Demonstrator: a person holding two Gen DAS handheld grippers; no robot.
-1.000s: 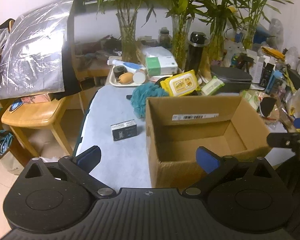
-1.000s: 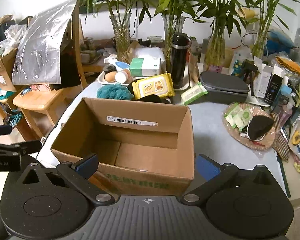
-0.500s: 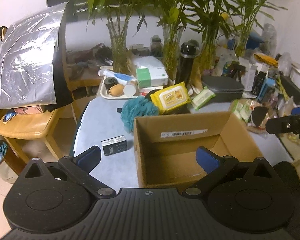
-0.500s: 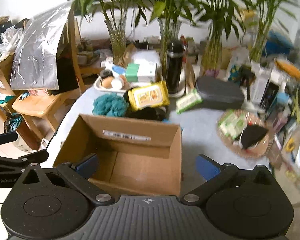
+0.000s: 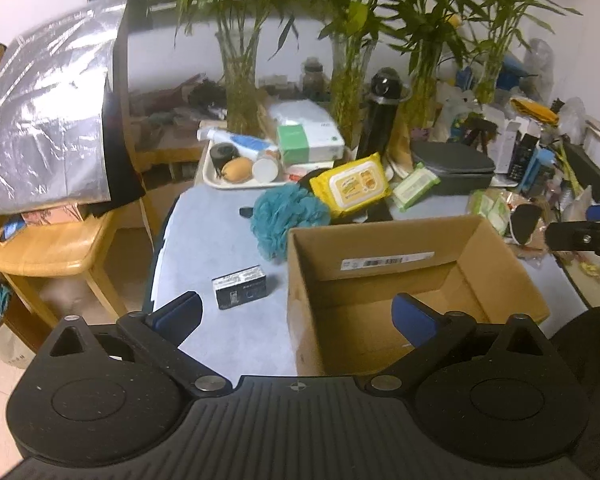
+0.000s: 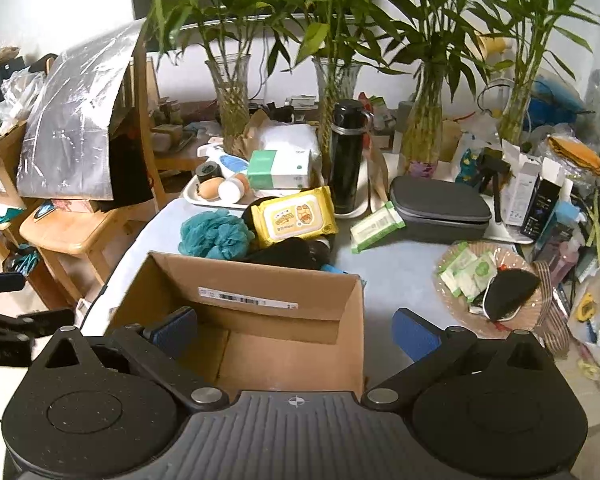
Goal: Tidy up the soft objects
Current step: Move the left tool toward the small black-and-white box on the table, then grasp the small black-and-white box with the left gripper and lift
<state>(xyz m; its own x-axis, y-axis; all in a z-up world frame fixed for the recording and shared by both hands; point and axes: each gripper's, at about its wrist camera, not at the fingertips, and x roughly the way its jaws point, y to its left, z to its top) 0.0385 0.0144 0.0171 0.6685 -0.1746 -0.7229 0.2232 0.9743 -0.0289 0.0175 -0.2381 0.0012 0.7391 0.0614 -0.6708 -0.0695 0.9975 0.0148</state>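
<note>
An empty open cardboard box [image 5: 400, 280] [image 6: 260, 332] stands on the grey table. Behind it lie a teal bath pouf [image 5: 286, 216] [image 6: 214, 234], a yellow wet-wipes pack [image 5: 354, 186] [image 6: 294, 216], a small green wipes pack [image 5: 414, 186] [image 6: 376, 226] and something soft and black [image 6: 286, 254]. My left gripper [image 5: 296, 314] is open over the box's near left corner, with nothing between its fingers. My right gripper [image 6: 294, 332] is open above the box's near side, holding nothing. The right gripper's tip [image 5: 584, 234] shows at the left view's right edge.
A small black box [image 5: 240, 286] lies left of the carton. A white tray [image 5: 220, 180] with jars, a black flask [image 6: 346, 156], a grey case [image 6: 440, 210], bamboo vases [image 6: 230, 100] and a woven basket [image 6: 500, 292] crowd the back and right. A wooden chair [image 5: 48, 244] stands left.
Both grippers have pulled back and risen a little, so the carton sits lower and smaller in both views. Both stay open and nothing has been picked up.
</note>
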